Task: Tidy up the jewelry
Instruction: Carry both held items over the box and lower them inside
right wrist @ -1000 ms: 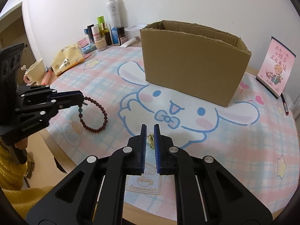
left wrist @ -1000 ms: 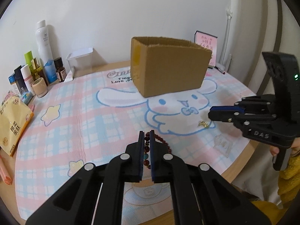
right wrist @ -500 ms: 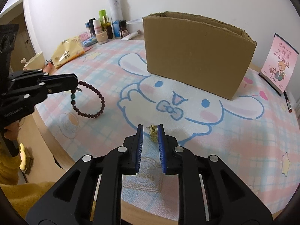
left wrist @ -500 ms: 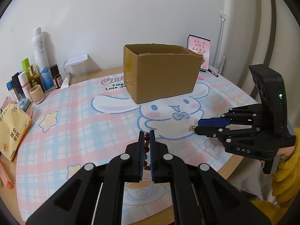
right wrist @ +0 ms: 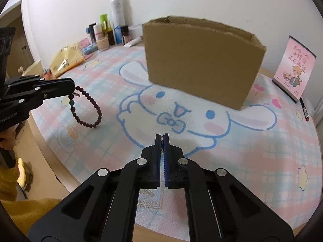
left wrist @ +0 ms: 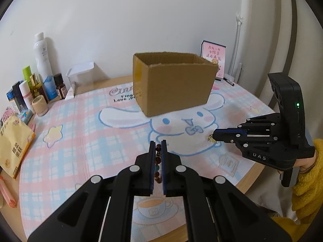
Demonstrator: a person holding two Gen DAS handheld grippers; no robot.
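Left claw (left wrist: 158, 144) clenched on bead bracelet (right wrist: 88, 107); loop dangles off its tips above the surface (right wrist: 262, 153). Right claw (right wrist: 162, 138) clamped on small gold piece (left wrist: 211, 138), held just off the mat. Cardboard box (left wrist: 173, 84) sits behind both, apart.

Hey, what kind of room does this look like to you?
Probably a bedroom or dressing corner at home: skincare bottles line the white wall, a pastel cartoon bunny mat covers the round wooden table, and a cardboard box sits on it.
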